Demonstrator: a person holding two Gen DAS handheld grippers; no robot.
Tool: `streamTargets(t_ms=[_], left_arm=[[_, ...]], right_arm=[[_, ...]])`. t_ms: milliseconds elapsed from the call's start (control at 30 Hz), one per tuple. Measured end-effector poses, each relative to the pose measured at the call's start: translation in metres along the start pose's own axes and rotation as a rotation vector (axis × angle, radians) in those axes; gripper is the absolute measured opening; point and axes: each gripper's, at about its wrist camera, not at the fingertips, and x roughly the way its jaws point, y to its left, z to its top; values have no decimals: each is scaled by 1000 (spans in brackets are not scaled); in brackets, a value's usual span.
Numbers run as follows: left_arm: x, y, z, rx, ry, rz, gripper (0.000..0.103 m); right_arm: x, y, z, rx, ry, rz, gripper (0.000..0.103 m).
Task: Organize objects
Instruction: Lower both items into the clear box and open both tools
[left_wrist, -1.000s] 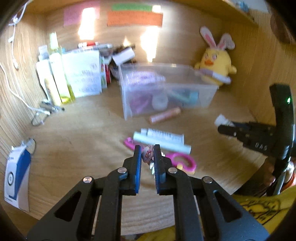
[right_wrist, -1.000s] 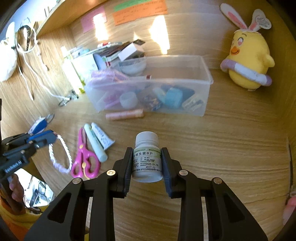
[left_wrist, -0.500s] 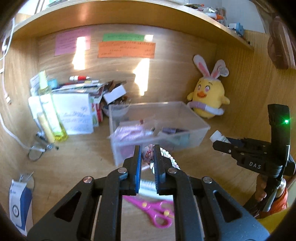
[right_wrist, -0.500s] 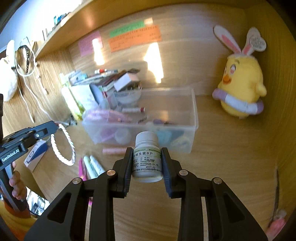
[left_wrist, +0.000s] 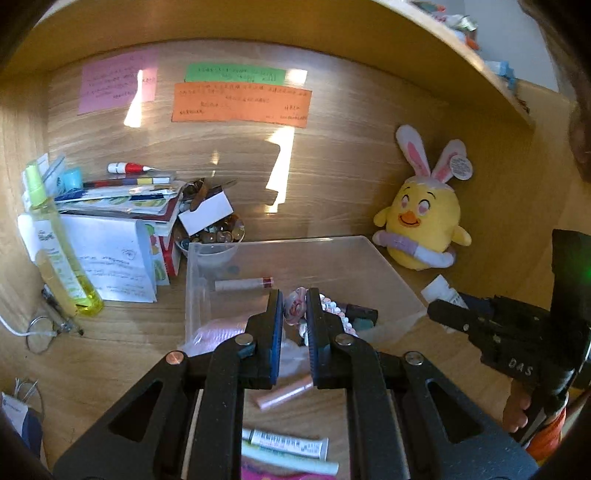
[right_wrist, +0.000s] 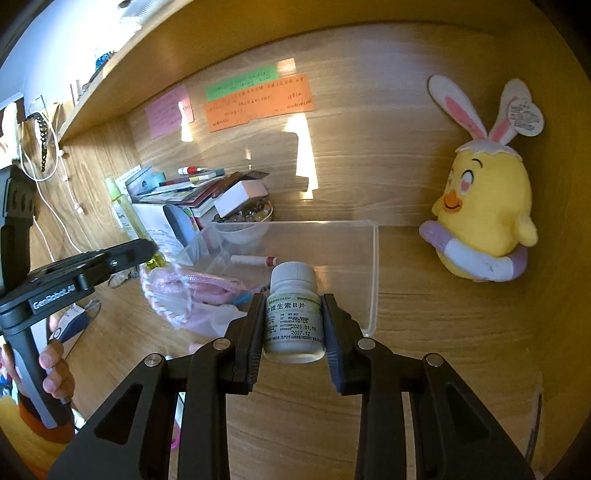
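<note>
White pill bottle (right_wrist: 293, 309) sits clamped in the right gripper (right_wrist: 293, 325) at lower centre, while the left gripper (left_wrist: 294, 314) grasps a beaded bracelet (left_wrist: 334, 308) over the clear bin (left_wrist: 306, 242).

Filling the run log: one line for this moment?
left gripper: holds beaded bracelet over clear bin | right gripper: holds pill bottle

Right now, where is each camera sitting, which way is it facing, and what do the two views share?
Left wrist: sits behind the left gripper, facing the desk's back wall over the clear bin; its fingers pinch a beaded bracelet, and the right gripper shows at right.
Right wrist: sits behind the right gripper, facing the same wall from further right; its fingers clamp a white pill bottle, and the left gripper and left hand show at left.
Shared: bin, yellow plush chick, sticky notes.
</note>
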Motion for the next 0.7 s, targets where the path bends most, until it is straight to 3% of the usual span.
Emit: streamTargets(t_ms=[467, 700], left_arm=[[70, 2, 6, -6, 117, 29, 11], [86, 5, 4, -22, 151, 37, 12]], right_arm=[[64, -7, 10, 2, 104, 16, 27], [84, -5, 8, -7, 136, 11, 27]])
